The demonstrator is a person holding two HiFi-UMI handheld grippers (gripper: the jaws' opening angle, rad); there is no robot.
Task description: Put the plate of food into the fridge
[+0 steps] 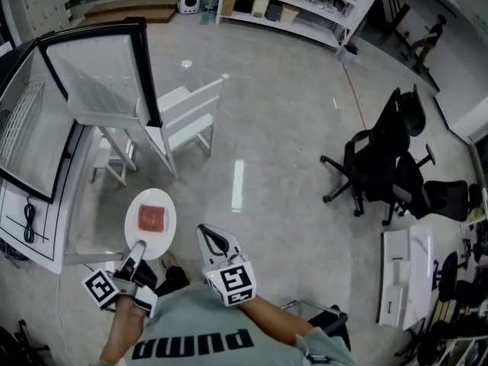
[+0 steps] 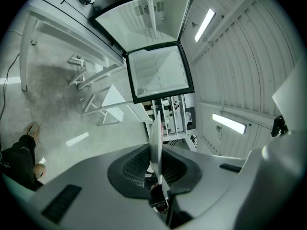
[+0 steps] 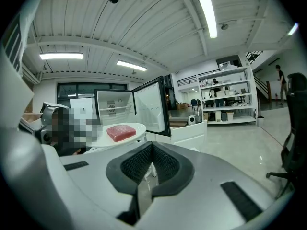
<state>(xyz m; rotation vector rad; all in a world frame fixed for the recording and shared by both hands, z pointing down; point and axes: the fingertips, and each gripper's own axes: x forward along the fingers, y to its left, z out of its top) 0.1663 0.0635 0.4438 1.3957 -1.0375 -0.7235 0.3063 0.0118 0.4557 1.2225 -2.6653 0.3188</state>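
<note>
A white plate (image 1: 150, 221) carries a red slab of food (image 1: 152, 218). My left gripper (image 1: 137, 252) is shut on the plate's near rim and holds it level above the floor. In the left gripper view the plate (image 2: 156, 143) shows edge-on between the pads, with the open fridge (image 2: 158, 73) ahead. The fridge (image 1: 34, 120) stands at the left with its door (image 1: 103, 75) swung open. My right gripper (image 1: 207, 236) is beside the plate on its right, shut and empty. In the right gripper view the plate (image 3: 125, 128), the food (image 3: 121, 131) and the fridge door (image 3: 151, 107) lie ahead of that gripper (image 3: 151, 169).
A white chair (image 1: 187, 117) stands just right of the fridge door. The fridge rests on a white table (image 1: 72, 227). Black office chairs (image 1: 389, 166) are at the right, and shelving (image 1: 305, 6) lines the far wall. The person's foot (image 2: 32, 128) is on the grey floor.
</note>
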